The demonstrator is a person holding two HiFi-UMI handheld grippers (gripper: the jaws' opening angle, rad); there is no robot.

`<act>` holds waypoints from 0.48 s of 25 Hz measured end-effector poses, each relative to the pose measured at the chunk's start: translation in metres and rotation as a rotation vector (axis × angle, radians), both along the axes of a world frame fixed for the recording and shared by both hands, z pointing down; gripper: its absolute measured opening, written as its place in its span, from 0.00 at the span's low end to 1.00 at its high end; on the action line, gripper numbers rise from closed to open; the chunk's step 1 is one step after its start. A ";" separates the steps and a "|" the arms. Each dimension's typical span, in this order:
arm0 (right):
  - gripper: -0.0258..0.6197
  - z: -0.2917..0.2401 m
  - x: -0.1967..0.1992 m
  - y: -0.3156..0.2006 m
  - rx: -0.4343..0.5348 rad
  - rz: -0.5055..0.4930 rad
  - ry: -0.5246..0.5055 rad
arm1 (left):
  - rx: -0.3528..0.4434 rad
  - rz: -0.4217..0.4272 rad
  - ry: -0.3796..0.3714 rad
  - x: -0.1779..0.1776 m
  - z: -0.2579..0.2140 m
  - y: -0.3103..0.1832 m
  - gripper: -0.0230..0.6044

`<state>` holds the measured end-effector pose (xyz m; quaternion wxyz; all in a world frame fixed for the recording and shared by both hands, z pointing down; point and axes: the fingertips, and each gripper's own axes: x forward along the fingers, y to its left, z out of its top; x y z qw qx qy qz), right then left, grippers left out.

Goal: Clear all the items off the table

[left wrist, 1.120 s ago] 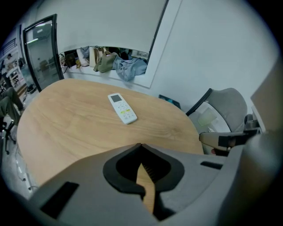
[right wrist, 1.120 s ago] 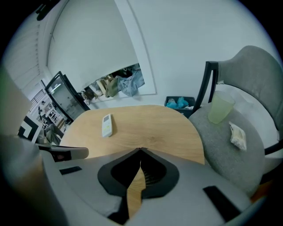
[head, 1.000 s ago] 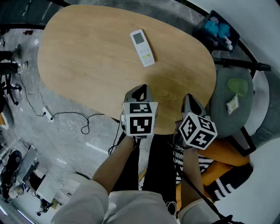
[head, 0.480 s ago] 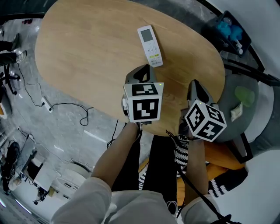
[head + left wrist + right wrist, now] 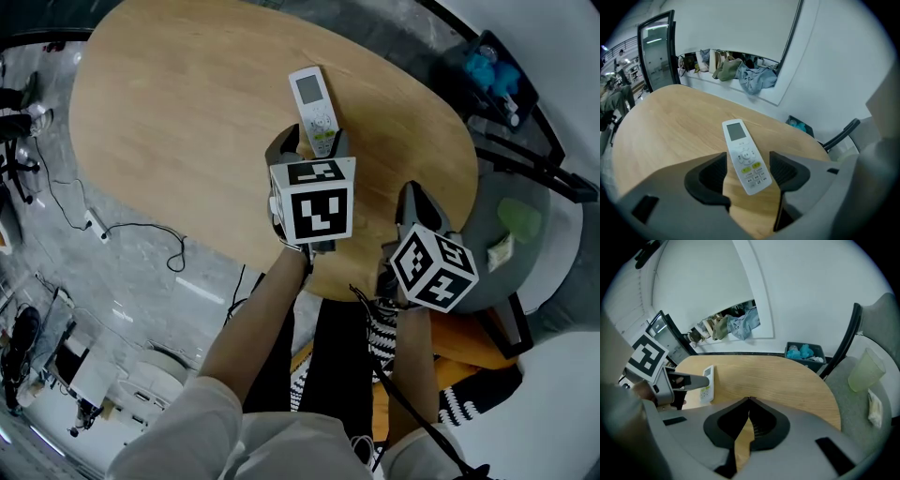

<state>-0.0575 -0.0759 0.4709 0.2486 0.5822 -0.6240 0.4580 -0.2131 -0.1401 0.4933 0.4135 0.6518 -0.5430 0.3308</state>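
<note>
Your left hand-held gripper [image 5: 312, 141] points steeply down at the wooden counter [image 5: 178, 122]. Its jaws have just been opening and now stand released, one on each side of the white remote control [image 5: 312, 101]. The remote control lies flat on the counter, its button end between the dark pads and its screen end pointing away from you. The left gripper view shows no clear squeeze on it, though the gap on either side is slim.

Your right hand-held gripper [image 5: 411, 199] hovers over the counter's near right edge, well apart from the remote control. It is clenched and empty, with its jaw tips meeting.

Beside the counter on your right stands a grey chair [image 5: 480, 202] with a pale green cup [image 5: 518, 217] on its seat. Beyond the chair is a dark bin [image 5: 487, 86] holding blue things. A black cable [image 5: 141, 230] trails over the floor [image 5: 122, 281] on your left.
</note>
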 end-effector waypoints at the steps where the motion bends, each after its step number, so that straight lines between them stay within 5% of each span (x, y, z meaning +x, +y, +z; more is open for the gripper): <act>1: 0.08 0.001 0.002 0.000 -0.003 0.001 0.000 | 0.000 -0.014 -0.002 0.001 0.003 -0.004 0.49; 12: 0.08 0.010 0.010 0.008 -0.038 -0.005 -0.008 | -0.048 -0.120 -0.060 -0.003 0.029 -0.021 0.51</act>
